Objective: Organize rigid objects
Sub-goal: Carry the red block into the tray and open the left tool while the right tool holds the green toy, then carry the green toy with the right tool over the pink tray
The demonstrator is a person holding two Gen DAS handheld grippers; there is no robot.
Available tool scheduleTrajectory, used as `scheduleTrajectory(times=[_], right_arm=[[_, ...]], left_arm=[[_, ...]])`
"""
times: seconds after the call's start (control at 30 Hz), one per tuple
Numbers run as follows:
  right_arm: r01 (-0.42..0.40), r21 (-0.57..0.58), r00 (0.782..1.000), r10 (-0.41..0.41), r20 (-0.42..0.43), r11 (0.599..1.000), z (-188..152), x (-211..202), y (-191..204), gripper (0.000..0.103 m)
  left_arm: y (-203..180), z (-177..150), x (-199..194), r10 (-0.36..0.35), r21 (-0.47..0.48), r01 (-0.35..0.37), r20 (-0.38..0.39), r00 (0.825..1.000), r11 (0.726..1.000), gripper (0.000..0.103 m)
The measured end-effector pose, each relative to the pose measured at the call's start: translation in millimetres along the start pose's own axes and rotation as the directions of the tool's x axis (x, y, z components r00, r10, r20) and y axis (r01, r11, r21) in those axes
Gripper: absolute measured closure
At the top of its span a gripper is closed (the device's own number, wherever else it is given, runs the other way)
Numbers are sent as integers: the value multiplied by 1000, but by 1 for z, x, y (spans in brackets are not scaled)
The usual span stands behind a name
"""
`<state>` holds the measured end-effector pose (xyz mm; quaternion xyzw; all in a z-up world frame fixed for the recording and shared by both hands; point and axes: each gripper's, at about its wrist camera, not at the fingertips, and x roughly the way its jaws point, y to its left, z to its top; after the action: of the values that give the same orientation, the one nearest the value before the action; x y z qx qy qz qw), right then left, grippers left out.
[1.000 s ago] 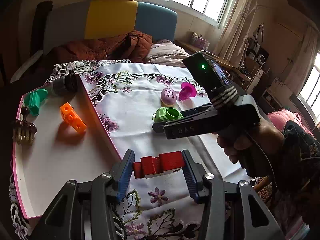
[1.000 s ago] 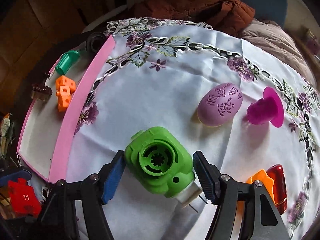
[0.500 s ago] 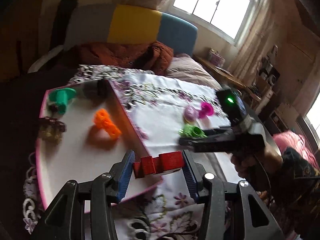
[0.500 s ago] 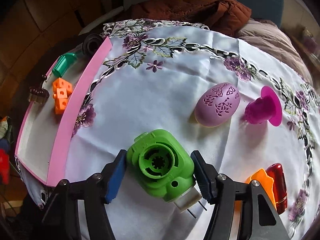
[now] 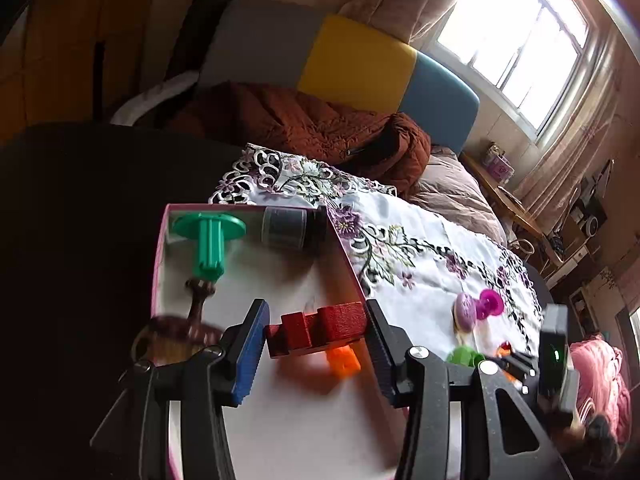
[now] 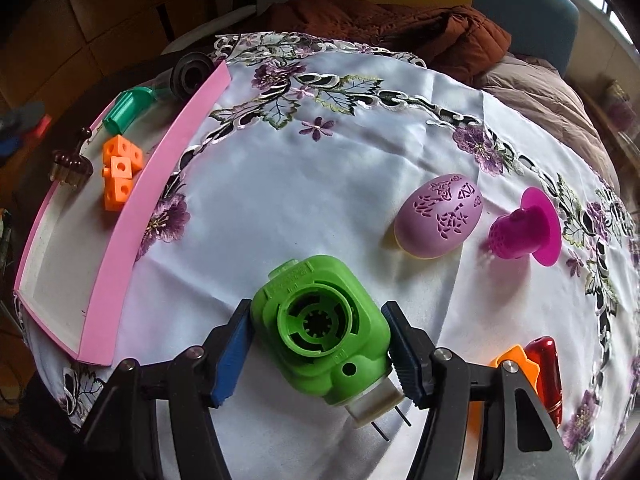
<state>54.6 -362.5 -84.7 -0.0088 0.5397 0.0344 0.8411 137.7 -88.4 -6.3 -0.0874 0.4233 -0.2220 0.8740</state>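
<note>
Left gripper (image 5: 316, 344) clamping red block (image 5: 320, 326), now hovering over tray (image 5: 256, 432) above orange cubes (image 5: 343, 360); right gripper (image 6: 318, 356) now squeezing green plug (image 6: 322, 330), egg (image 6: 438, 216) beyond.

Window (image 5: 516, 28) glare; dark fisheye corners (motion blur)

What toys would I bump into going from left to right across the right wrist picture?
brown comb → orange cubes → green gadget → purple egg → pink cup
</note>
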Motion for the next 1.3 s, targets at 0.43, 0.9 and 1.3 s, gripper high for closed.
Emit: scheduleTrajectory(times=[0.43,0.9,1.3], right_arm=[[1,-5,1000,-1,0,1000,0,0,0,39],[2,-4,1000,-2,1,1000,0,0,0,39],[39,-38,999,-39,12,999,-2,0,5,39]], left_arm=[[14,17,73,139,30,-137,-102,985,990,52],[1,-22,5,145,55,-145,-5,989,988,30],[-26,-79,-35,175,117,-173,-7,985,978,30]])
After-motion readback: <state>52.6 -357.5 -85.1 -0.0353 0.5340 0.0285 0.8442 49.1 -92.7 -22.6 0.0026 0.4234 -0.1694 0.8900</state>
